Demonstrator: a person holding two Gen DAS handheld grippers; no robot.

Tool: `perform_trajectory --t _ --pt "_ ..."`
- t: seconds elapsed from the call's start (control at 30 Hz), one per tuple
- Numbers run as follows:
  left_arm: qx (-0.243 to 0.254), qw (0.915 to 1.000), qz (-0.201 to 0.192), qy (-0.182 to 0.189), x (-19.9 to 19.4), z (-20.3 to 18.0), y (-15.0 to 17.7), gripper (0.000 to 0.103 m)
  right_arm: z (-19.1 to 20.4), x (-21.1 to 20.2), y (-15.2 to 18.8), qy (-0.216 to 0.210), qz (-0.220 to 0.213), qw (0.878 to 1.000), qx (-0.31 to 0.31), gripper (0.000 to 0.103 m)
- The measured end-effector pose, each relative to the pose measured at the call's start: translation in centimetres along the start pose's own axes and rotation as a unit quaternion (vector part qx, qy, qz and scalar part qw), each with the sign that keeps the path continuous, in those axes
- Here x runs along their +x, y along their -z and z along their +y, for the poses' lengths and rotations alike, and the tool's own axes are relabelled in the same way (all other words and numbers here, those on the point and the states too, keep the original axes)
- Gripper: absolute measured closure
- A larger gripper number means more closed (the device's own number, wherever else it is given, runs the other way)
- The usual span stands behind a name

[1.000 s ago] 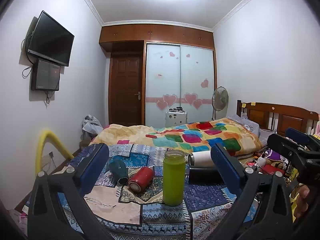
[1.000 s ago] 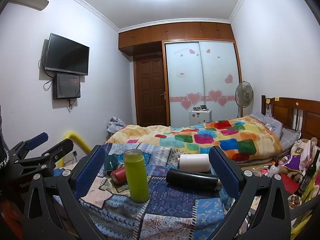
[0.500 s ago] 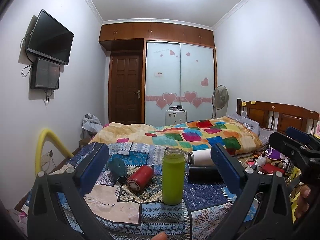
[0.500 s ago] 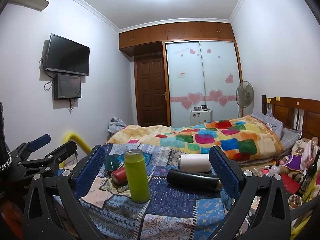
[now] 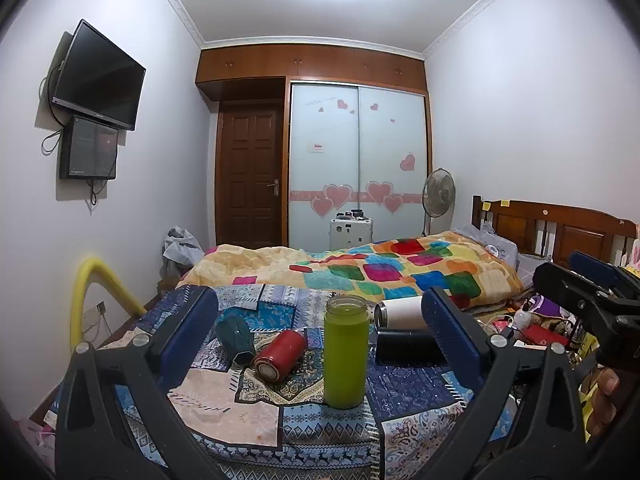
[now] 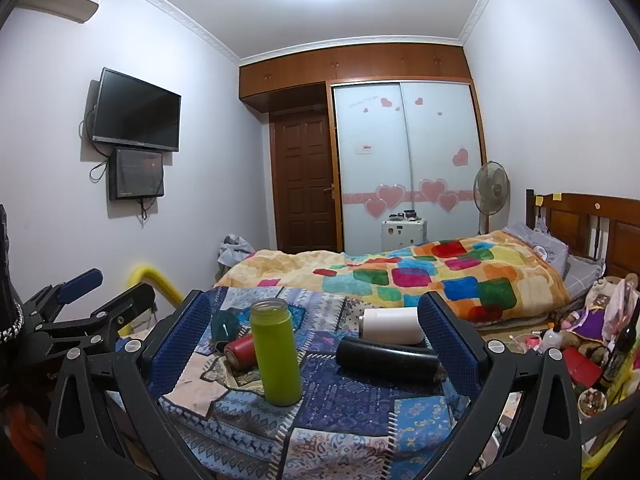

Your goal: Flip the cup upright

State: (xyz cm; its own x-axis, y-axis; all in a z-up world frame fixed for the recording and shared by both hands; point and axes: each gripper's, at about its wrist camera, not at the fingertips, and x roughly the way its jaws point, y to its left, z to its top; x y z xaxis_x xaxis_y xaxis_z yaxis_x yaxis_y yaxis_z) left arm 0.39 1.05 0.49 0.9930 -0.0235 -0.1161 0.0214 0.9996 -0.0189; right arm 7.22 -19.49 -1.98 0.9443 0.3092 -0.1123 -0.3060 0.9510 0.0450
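Note:
A green cup stands upright on the patchwork cloth. Around it lie a red cup, a teal cup, a white cup and a black cup, all on their sides. My left gripper is open and empty, held back from the cups. My right gripper is open and empty too, also short of them.
A bed with a colourful quilt lies behind the cloth. Clutter sits on the floor at the right. A yellow padded rail stands at the left. Each gripper shows at the edge of the other's view.
Almost nothing has moved. Both views shift very slightly; the cups stay where they were and both grippers stay open.

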Motion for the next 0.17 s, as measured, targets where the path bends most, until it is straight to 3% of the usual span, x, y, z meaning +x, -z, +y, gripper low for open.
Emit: perform_trajectory --t 0.17 --pt "-0.001 1.0 0.002 0.002 -0.05 0.04 0.06 0.0 0.2 0.06 -0.06 -0.001 -0.001 1.0 -0.001 0.0"
